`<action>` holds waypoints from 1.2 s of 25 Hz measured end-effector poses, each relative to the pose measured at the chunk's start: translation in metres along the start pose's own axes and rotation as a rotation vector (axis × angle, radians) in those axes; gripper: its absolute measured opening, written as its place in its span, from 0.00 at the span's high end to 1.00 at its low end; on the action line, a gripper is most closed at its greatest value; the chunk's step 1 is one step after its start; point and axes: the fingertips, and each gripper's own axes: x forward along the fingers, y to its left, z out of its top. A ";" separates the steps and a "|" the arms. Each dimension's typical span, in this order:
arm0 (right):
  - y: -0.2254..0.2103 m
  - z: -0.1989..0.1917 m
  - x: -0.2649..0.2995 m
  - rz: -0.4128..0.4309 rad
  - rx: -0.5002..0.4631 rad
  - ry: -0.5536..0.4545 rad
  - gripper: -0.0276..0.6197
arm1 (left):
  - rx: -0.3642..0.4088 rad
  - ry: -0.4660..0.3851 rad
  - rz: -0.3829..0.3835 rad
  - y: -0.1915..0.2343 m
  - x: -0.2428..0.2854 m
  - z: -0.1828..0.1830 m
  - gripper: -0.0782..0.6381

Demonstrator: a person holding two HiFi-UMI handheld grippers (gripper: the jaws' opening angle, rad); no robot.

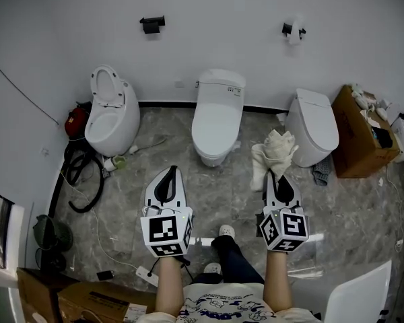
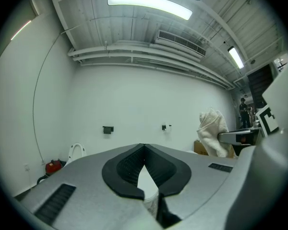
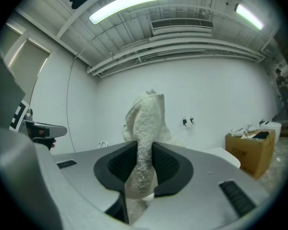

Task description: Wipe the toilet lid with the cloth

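1. The right claw (image 1: 277, 179) is clamped on a white, crumpled terry cloth (image 1: 275, 150). In the right gripper view the cloth (image 3: 145, 119) fills the gap between the two dark ribbed pads and stands up in a loose bundle above the jaw tips.
2. The left claw (image 1: 170, 171) is closed with nothing in it. In the left gripper view its jaw tips meet, and only the white wall shows beyond them.
3. Both claws are held in the air above the grey marbled floor (image 1: 242, 180), well apart from every fixture.
4. Three white ceramic toilets stand along the wall. The middle toilet (image 1: 219, 110) has its lid down and lies ahead, between the two claws. The right toilet (image 1: 314, 116) also has its lid down and is the one nearest the cloth. The left toilet (image 1: 111, 113) has its seat raised.
5. Judgement: the step in hand is the approach. The cloth is gripped, and no lid is touched yet.
6. Judgement: the next move calls for carrying the right claw forward and down until the hanging cloth lies flat on a closed lid, then sweeping across it. Which lid is meant cannot be told.
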 end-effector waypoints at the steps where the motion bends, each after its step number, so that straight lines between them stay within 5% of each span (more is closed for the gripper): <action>1: -0.001 -0.002 0.008 0.001 0.004 0.004 0.83 | -0.001 0.003 -0.002 0.001 0.007 -0.002 0.89; 16: -0.024 0.010 0.219 0.093 0.020 -0.003 0.83 | 0.008 0.011 0.108 0.062 0.185 0.002 0.89; 30: -0.088 0.028 0.395 0.083 0.030 0.007 0.83 | 0.020 0.003 0.164 0.095 0.353 0.026 0.89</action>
